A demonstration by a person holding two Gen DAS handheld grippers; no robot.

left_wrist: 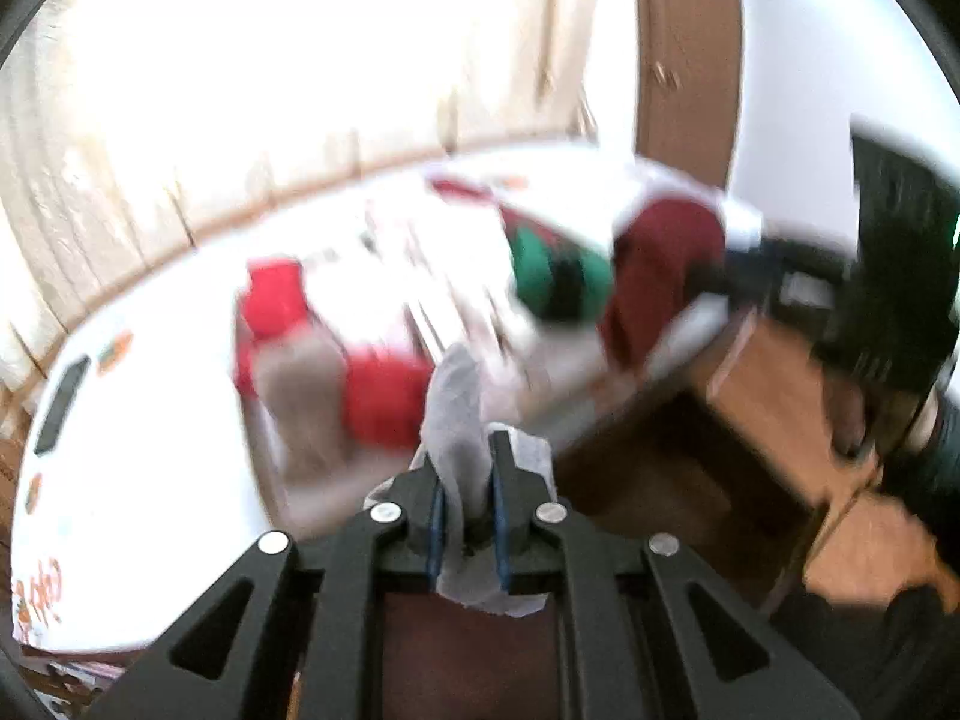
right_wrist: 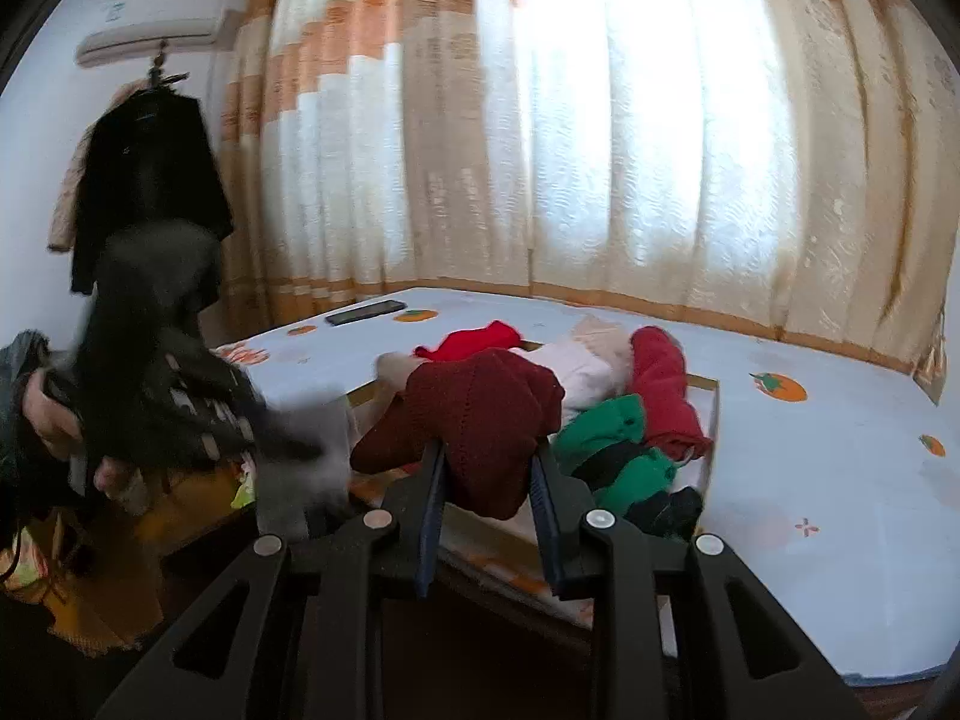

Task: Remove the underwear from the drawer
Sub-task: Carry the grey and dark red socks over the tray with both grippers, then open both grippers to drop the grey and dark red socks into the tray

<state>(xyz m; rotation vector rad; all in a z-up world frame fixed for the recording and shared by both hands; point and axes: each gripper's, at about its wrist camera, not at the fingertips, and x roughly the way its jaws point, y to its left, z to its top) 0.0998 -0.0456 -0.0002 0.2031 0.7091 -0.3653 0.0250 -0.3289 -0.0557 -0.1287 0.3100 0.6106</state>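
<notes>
You are in the lifting-out step: your left gripper (left_wrist: 465,480) is clamped on a grey garment (left_wrist: 459,414), the cloth pinched between the blue pads and trailing out past the fingertips toward twelve o'clock; your right gripper (right_wrist: 487,468) is closed on a dark red knitted garment (right_wrist: 480,414), which bulges above the pads. The drawer (left_wrist: 774,384), brown wood, sits at about three o'clock in the left wrist view, and the grey piece looks already clear of it; I judge the next move to be carrying both pieces over to the bed (right_wrist: 810,468) and letting go beside the pile of clothes (right_wrist: 624,414) lying there, which calls for keeping the grip firm until the cloth hangs over the sheet. The left wrist view is badly smeared, so you cannot tell how much of the grey garment hangs below, nor whether anything remains inside the drawer; in the right wrist view your left gripper is a dark blur at nine o'clock, and the hand (right_wrist: 51,420) on it is half cut off.
</notes>
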